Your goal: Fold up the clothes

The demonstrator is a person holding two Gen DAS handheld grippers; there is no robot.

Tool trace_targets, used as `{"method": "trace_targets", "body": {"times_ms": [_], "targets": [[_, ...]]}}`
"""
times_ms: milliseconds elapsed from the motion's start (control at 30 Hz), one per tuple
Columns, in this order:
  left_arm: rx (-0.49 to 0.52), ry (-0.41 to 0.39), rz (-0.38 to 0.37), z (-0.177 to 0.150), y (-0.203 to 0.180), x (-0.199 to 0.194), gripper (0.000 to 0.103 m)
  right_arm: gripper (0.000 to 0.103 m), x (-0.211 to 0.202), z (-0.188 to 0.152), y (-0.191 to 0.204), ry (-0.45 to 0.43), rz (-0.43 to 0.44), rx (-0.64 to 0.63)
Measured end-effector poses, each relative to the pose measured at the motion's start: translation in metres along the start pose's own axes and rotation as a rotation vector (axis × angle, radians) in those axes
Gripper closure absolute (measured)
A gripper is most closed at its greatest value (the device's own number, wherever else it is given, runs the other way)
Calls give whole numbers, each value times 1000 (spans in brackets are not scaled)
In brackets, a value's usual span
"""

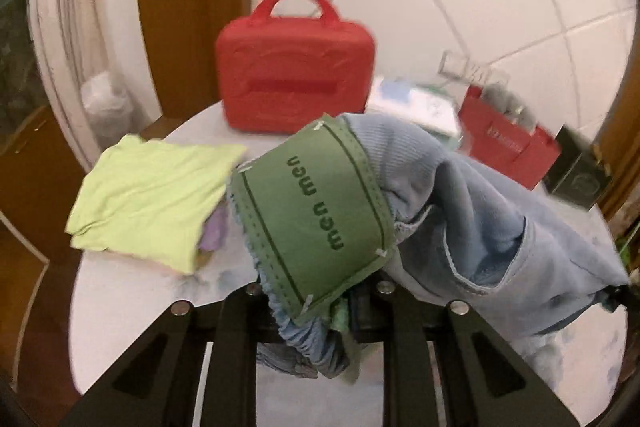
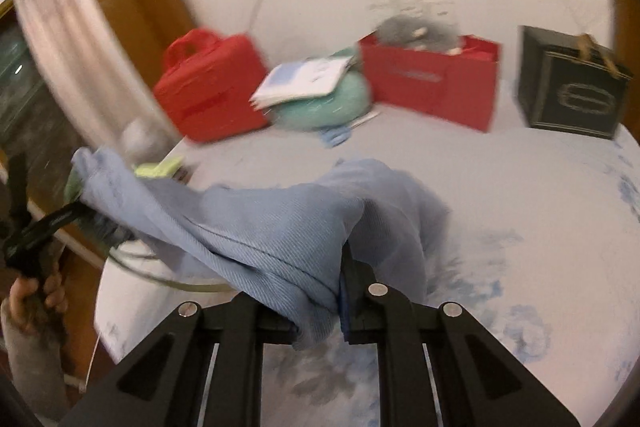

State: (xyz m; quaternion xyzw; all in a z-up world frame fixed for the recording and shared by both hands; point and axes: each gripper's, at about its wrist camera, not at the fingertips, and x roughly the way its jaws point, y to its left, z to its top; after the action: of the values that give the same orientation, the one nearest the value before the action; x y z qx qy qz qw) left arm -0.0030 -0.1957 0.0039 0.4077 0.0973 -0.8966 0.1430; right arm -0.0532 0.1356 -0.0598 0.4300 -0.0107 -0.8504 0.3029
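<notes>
Your left wrist view looks down along its fingers, close over the table (image 1: 120, 307), facing the red case (image 1: 296, 83) at the wall. Your right wrist view faces likewise from right of that case (image 2: 212, 87). Both share the case and the blue garment (image 1: 500, 219) (image 2: 248, 227).

I see pale blue shorts (image 1: 480, 211) with a green label (image 1: 312, 211) lettered in darker green. A lime-green shirt (image 1: 152, 195) lies folded. The case (image 1: 296, 79) and paper bag (image 2: 432, 83) are red, the box (image 2: 572, 87) black, the tablecloth (image 2: 520, 195) white with blue blotches.
</notes>
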Motion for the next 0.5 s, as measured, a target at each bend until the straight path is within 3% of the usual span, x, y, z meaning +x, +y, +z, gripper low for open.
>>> {"method": "trace_targets", "body": {"times_ms": [33,67,100,167,267,500], "targets": [[-6,29,4,-5,2,11,71,67,5,-2,2,15,-14,-4],[-18,66,7,-11,4,22,59,46,11,-4,2,30,-35,-5],[-31,103,10,-17,6,34,50,38,16,-7,1,47,-42,2],[-44,172,9,-28,7,57,47,38,25,-14,-7,82,-28,42],[-52,249,6,-42,7,85,43,27,32,-24,-18,136,-40,73],[-35,285,-2,-49,5,107,34,20,45,-40,-51,202,-137,122]]}}
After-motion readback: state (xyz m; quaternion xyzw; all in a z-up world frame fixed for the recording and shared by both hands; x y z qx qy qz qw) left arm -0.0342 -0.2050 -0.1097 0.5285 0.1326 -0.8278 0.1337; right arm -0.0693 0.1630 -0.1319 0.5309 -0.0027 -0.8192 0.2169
